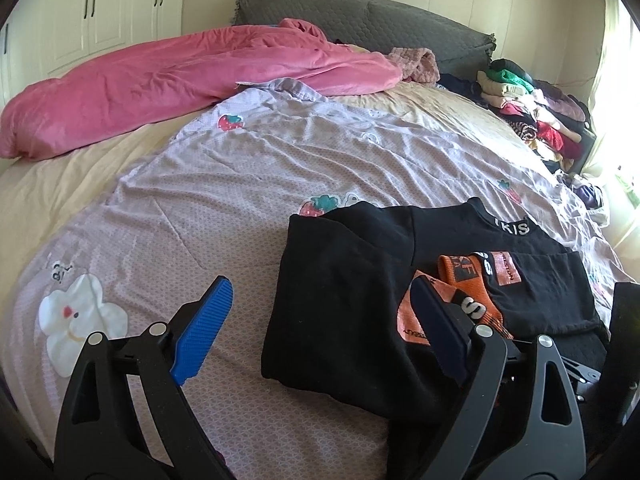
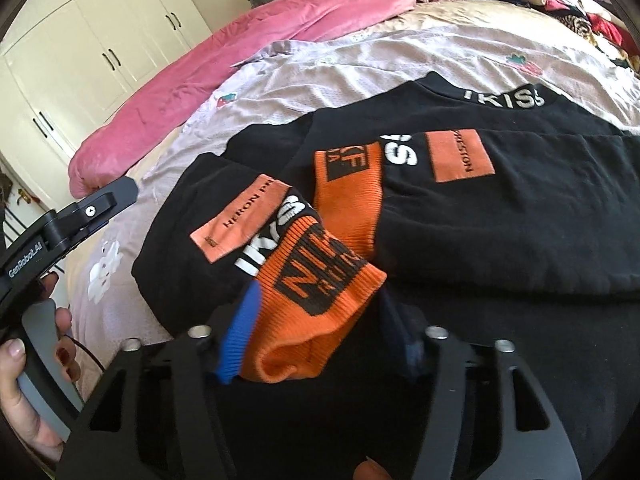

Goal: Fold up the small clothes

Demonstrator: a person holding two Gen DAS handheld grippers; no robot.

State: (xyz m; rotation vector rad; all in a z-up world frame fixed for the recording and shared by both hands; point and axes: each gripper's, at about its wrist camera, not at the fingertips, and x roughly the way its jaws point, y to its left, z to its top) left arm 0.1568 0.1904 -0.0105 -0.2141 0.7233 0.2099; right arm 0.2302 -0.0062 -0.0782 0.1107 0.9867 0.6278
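A black sweatshirt with orange patches and white lettering lies on the bed, sleeves folded in over the body. Two orange ribbed cuffs rest on it. The nearer orange cuff sits bunched between the blue pads of my right gripper, which is shut on it; the far cuff lies flat beyond. My left gripper hovers open over the sweatshirt's left part, with nothing gripped. In the right wrist view that left gripper shows at the left edge, held by a hand.
The garment lies on a lilac sheet with strawberry prints. A pink duvet is heaped at the back left, and a pile of clothes lines the far right edge. Grey headboard cushions and white wardrobes stand behind.
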